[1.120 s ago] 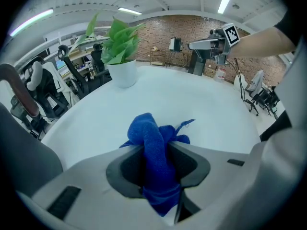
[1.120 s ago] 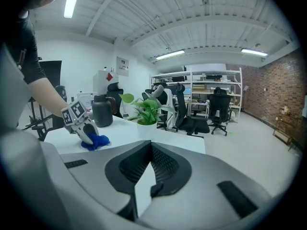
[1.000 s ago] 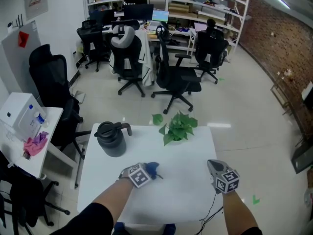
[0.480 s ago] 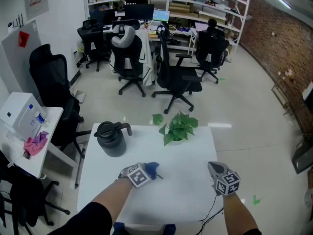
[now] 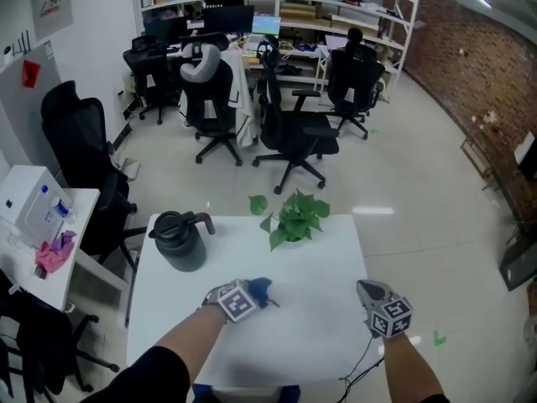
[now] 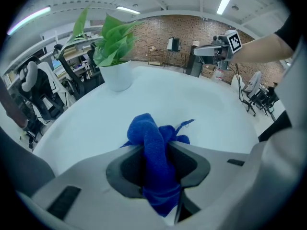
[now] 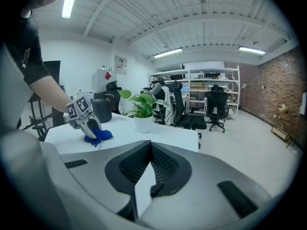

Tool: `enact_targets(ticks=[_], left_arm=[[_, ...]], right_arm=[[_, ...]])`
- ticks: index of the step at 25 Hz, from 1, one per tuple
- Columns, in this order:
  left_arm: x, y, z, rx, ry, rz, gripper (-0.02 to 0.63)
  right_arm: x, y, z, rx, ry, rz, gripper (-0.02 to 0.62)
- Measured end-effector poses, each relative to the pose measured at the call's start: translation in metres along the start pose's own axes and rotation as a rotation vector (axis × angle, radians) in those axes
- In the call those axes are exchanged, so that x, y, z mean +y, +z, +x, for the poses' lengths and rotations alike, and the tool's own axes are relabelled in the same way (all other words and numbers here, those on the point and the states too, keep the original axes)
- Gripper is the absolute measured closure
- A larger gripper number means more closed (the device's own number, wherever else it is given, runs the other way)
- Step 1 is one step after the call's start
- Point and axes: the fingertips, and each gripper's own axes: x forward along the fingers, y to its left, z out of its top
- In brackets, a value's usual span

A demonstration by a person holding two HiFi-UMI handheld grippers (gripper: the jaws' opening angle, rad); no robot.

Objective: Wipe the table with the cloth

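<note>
A blue cloth (image 5: 263, 287) lies bunched on the white table (image 5: 310, 250), left of its middle. My left gripper (image 5: 254, 294) points steeply down onto it, shut on the cloth (image 6: 156, 143), which bulges up between the jaws and touches the tabletop. The right gripper view shows that same gripper (image 7: 91, 128) with the cloth (image 7: 99, 136) under it. My right gripper (image 5: 369, 290) hovers over the table's right edge. Its jaws (image 7: 149, 145) meet at the tips with nothing between them. From the left gripper view it (image 6: 213, 49) hangs in the air far to the right.
A dark jug (image 5: 178, 240) stands at the table's far left corner. A potted green plant (image 5: 294, 217) stands at the far edge, in a white pot (image 6: 116, 75). Office chairs (image 5: 289, 133) stand on the floor beyond. A small side table (image 5: 80, 225) with bottles is at the left.
The head view has shifted a little, so the jug and plant sit further left in the picture. The left gripper keeps the cloth in the same spot. The right gripper has drifted only slightly.
</note>
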Motion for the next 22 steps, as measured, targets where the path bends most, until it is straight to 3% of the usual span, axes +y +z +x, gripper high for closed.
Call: enact_targets(ticks=[14, 18, 22], left_arm=[[-0.075, 0.125, 0.075, -0.099, -0.032, 0.112, 0.482], [-0.080, 0.133, 0.077, -0.147, -0.046, 0.070, 0.482], [-0.064, 0.109, 0.052, -0.159, -0.047, 0.035, 0.483]], right_arm=[[-0.045, -0.025, -0.059, 0.034, -0.055, 0.002, 0.581], [-0.051, -0.030, -0.070, 0.057, -0.080, -0.002, 0.581], [-0.046, -0.022, -0.066, 0.048, -0.084, -0.003, 0.582]])
